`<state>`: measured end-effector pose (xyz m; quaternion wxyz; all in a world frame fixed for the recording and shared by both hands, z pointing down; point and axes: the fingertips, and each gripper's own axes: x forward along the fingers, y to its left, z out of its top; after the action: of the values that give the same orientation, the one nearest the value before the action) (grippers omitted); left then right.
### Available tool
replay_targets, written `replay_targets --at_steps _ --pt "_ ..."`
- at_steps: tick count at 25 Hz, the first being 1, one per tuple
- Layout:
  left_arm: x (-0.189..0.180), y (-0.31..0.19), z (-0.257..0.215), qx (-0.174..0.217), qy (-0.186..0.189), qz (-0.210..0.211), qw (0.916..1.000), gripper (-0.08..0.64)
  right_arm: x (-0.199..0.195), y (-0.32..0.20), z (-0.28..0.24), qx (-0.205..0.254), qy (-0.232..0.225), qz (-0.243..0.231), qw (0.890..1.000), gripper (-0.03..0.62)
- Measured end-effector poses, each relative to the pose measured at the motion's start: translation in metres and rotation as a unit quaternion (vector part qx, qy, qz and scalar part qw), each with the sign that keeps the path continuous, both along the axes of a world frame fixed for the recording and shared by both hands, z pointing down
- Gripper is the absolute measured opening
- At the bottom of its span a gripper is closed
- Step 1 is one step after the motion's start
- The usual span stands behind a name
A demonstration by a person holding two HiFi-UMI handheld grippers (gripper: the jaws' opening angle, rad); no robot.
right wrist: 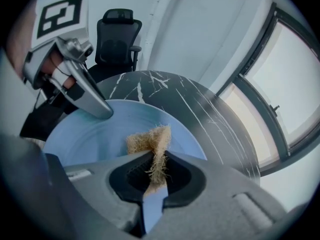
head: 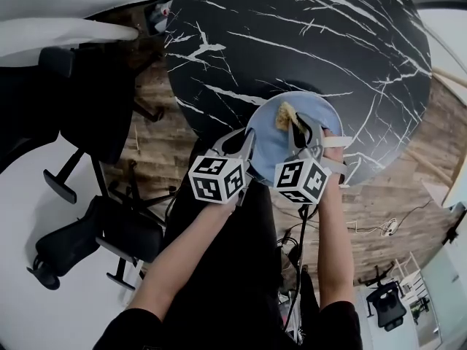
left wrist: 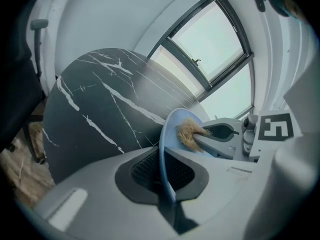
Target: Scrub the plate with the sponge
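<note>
- Left gripper [left wrist: 166,171] has its fingers [left wrist: 100,189] drawn narrow, clamped on the rim of the blue plate [left wrist: 172,126]; the rim runs edge-on straight between the two pads.
- Right gripper [right wrist: 154,170] has its fingers [right wrist: 220,184] closed on a tan, fibrous sponge [right wrist: 150,141], pinched at its lower end; the rest of the sponge sticks out past the fingertips.
- Beyond the right fingers, the free end of the sponge lies against the face of the plate [right wrist: 100,136], near its middle.
- From the head view, the left gripper [head: 246,143] holds the plate [head: 321,111] at the side nearest the person, and the right gripper [head: 297,126] reaches over the same side just beside it, with the sponge [head: 284,115] at its tips.
- Both grippers point down and away from the person, close together but not touching.
- From the right gripper view, the left gripper [right wrist: 102,111] meets the plate at the rim opposite the right fingers.
- Past both sets of fingers spreads the round black bench [head: 292,35] with white veins; the plate sits over its near edge, tilted, and whether it touches the bench cannot be told.
- Far beyond the fingers stand a black chair [right wrist: 117,34] and a window [left wrist: 210,39].
</note>
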<state>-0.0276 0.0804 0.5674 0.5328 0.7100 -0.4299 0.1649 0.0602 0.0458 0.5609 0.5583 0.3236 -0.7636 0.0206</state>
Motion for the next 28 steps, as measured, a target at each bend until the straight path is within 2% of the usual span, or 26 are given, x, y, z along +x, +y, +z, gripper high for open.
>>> replay_targets --at_steps 9,17,21,28 --pt "0.000 0.002 0.001 -0.002 -0.002 0.002 1.0000 0.017 -0.026 0.082 0.002 -0.037 -0.002 -0.069 0.997 0.034" --pt "0.001 0.004 0.002 -0.004 -0.003 0.003 1.0000 0.021 -0.031 0.148 0.003 -0.084 -0.005 -0.133 0.987 0.034" --pt "0.002 0.006 0.001 0.000 -0.007 0.019 0.9998 0.018 -0.024 0.153 0.003 -0.082 -0.009 -0.130 0.988 0.034" --pt "0.005 0.005 0.001 0.010 -0.021 0.040 0.9989 0.015 -0.016 0.129 0.005 -0.089 -0.011 -0.113 0.990 0.037"
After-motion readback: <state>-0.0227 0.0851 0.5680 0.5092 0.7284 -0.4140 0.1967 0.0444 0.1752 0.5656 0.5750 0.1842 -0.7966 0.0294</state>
